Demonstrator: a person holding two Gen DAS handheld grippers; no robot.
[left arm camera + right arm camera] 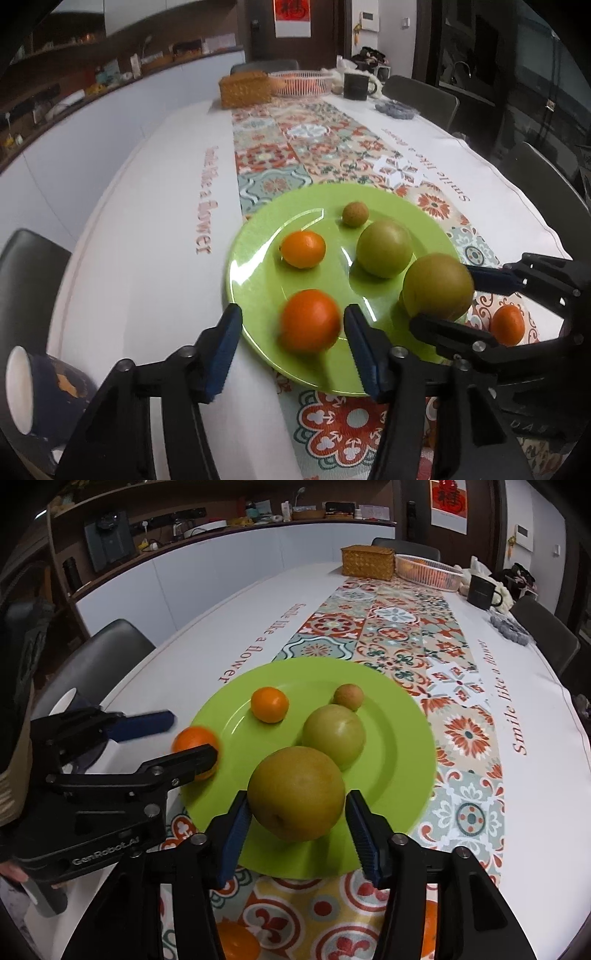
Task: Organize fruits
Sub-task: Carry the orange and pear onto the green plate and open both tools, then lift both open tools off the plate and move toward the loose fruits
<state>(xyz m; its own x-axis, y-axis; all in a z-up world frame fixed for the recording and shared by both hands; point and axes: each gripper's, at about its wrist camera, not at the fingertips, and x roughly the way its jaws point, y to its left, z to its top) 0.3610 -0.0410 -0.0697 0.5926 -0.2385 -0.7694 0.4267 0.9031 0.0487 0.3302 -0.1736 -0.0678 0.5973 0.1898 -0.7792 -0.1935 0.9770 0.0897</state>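
Observation:
A green plate (258, 266) (402, 716) holds a small orange (303, 248) (269, 704), a green apple (384, 248) (334, 736), a small brown fruit (355, 214) (348, 696), a blurred orange (310, 320) (195, 744) and a large yellow-green pear (437, 286) (295, 794). My left gripper (293, 347) (184, 738) is open with the blurred orange between its fingers, apart from both pads. My right gripper (295, 832) (458, 295) is open around the pear, with a gap at the right pad.
An orange (508, 325) lies on the runner right of the plate; two more (234, 941) (430, 926) show near the table's front edge. A mug (22, 391) stands at the left. A wicker box (245, 88), white basket (301, 83) and dark mug (356, 85) stand at the far end.

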